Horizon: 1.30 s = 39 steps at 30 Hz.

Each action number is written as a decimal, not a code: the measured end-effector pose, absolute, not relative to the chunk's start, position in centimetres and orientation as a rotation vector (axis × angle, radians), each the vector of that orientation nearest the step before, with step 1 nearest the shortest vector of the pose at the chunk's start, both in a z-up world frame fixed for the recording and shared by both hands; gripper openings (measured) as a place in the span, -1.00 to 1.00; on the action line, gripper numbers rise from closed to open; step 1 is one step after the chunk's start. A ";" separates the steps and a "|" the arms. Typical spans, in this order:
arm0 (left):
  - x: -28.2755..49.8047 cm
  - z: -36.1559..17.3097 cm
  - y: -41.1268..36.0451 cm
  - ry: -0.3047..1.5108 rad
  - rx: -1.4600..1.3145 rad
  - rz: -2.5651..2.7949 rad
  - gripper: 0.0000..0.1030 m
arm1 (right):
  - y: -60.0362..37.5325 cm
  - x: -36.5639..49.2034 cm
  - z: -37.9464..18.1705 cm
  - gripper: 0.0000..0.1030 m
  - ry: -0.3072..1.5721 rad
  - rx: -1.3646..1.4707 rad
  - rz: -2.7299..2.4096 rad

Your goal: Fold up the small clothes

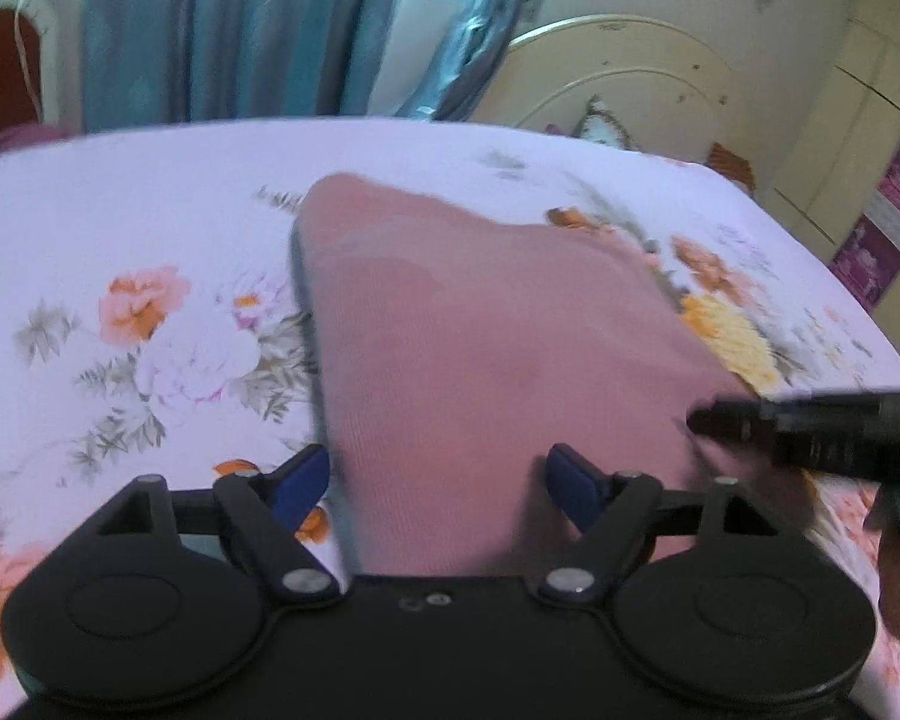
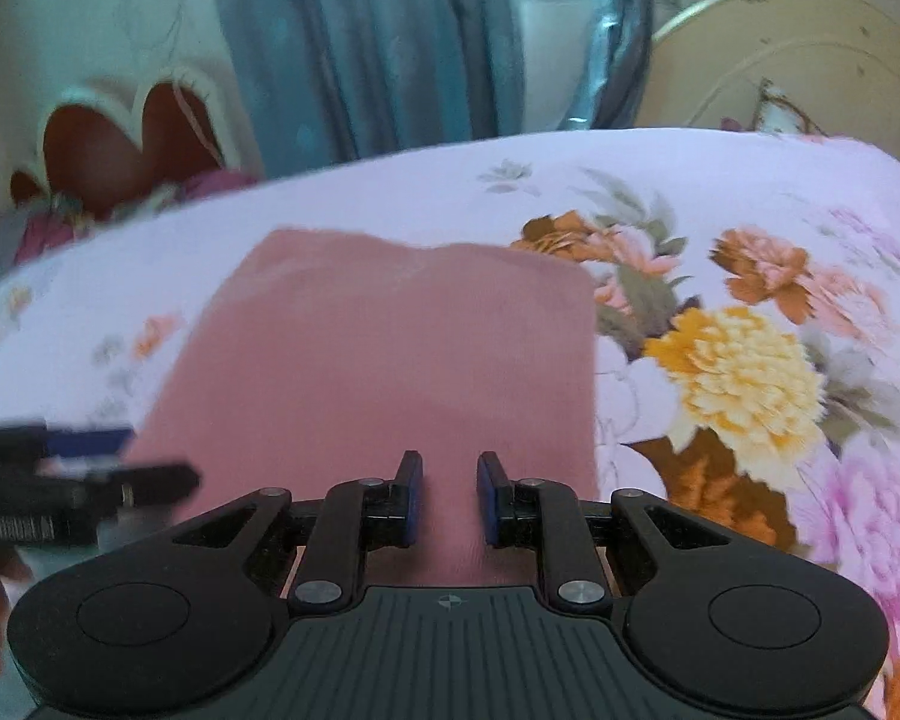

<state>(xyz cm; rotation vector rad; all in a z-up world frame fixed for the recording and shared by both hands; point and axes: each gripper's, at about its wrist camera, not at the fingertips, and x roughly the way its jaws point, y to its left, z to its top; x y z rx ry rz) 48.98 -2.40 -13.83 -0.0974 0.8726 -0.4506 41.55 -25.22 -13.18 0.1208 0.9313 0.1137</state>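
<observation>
Two grippers work over one pink garment (image 1: 486,348), the landmark here, lying flat on one floral bedsheet (image 1: 150,228). The left gripper (image 1: 438,483) has its two blue pads spread wide, one just off the garment's left edge over the sheet, the other above the cloth; nothing is pinched between them. The right gripper (image 2: 448,495) has its jaws drawn narrow, with a slim gap between the pads over the garment's near edge; whether they pinch any cloth cannot be told. Each gripper shows blurred at the margin of the other's view, at the garment's near corners. Both tilt downward toward the cloth.

The garment's left and right edges run straight; its far edge is slightly uneven. Bare sheet lies open all round it. Beyond it hangs a blue curtain (image 2: 378,48), with one cream headboard (image 1: 624,84) to the right.
</observation>
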 end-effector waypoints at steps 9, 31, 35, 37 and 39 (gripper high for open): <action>49.5 -13.4 -0.8 0.894 -0.123 -0.419 0.80 | -28.8 41.3 -14.1 -0.38 0.996 0.186 0.166; 55.1 -15.0 -0.3 1.069 -0.320 -0.534 0.43 | -40.2 48.6 -19.2 0.25 1.153 0.744 0.477; 55.6 -15.1 -1.1 1.072 -0.332 -0.522 0.41 | -38.7 49.7 -19.1 0.24 1.191 0.706 0.532; 55.8 -15.1 -1.2 1.073 -0.350 -0.500 0.41 | -38.6 49.8 -19.3 0.24 1.184 0.733 0.540; 55.8 -15.1 -1.5 1.074 -0.340 -0.495 0.41 | -38.5 49.9 -19.7 0.22 1.174 0.763 0.556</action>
